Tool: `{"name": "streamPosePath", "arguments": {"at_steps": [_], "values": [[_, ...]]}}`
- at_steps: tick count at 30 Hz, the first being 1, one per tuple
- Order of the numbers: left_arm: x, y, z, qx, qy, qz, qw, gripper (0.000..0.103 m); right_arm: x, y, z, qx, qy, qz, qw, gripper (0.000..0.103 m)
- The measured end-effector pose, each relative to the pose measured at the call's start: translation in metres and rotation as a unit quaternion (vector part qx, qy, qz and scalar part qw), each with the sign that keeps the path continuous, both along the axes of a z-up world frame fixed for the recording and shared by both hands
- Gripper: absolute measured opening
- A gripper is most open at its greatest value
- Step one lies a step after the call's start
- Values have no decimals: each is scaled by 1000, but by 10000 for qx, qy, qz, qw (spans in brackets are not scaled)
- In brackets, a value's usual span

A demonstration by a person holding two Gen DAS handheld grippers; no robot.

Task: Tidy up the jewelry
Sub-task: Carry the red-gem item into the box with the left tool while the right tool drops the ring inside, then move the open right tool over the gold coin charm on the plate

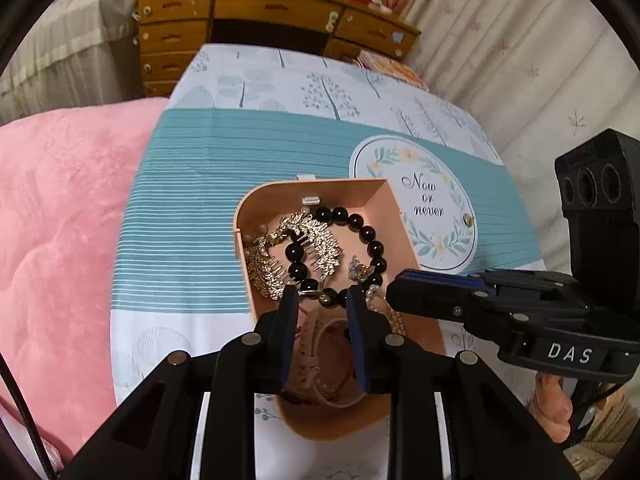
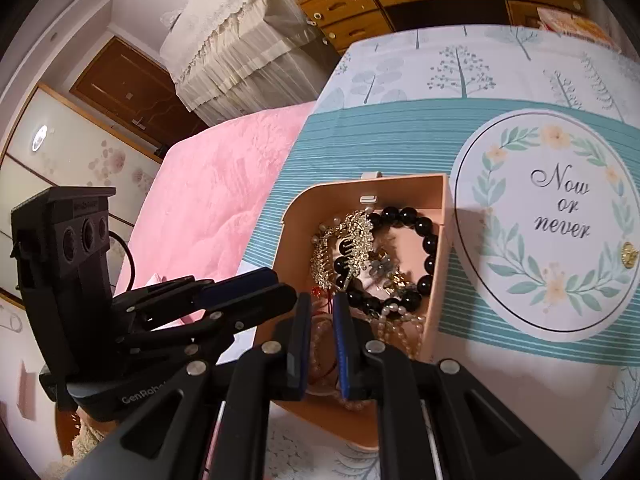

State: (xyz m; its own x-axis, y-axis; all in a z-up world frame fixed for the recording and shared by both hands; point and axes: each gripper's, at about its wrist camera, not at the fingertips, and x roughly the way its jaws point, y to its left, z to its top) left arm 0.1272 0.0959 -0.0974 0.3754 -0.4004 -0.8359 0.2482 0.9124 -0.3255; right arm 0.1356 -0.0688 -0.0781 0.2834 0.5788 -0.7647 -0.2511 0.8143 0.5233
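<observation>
An open peach jewelry box (image 1: 382,200) (image 2: 442,196) stands on the table. It holds a black bead bracelet (image 1: 366,232) (image 2: 426,232), gold leaf hair combs (image 1: 320,248) (image 2: 356,232), pearl strands (image 2: 400,320) and a pink watch strap (image 1: 316,360). A small gold earring (image 1: 467,220) (image 2: 629,260) lies on the tablecloth right of the box. My left gripper (image 1: 322,300) hovers over the box's near end, jaws slightly apart and empty. My right gripper (image 2: 322,304) is above the box's near left part, jaws narrowly apart, nothing between them. It shows from the side in the left wrist view (image 1: 396,288).
The table has a teal and white cloth (image 1: 224,160) with a round "Now or never" print (image 2: 556,208). A pink quilted bed (image 1: 60,220) lies to the left. A wooden dresser (image 1: 240,20) stands behind the table. Curtains hang at right.
</observation>
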Motion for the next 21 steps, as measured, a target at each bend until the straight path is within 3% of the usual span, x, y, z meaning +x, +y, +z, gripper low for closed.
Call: {"name": "streamPosePath", "arguments": {"at_steps": [3,5,6,15,19,21], "values": [[-13,-4,4,-90,-180,130,9997,28,-12,-6,5,-153,-190,36,9997,11],[-23,-7,7,-116,-331,243,9991,41,-19,-9,7,-291,-320,48,9991,11],[-27,-8,8,-137,-391,281,9987,43,-21,-11,8,-352,-371,54,9987,11],[-52,-31,8,-24,-558,177,9983,45,-48,-40,16,-841,-758,-132,9935,11],[-58,-40,11,90,-662,191,9976,66,-56,-62,16,-983,-824,-354,9911,11],[-60,-46,12,111,-682,152,9975,70,-58,-74,15,-1104,-857,-486,9890,11]]}}
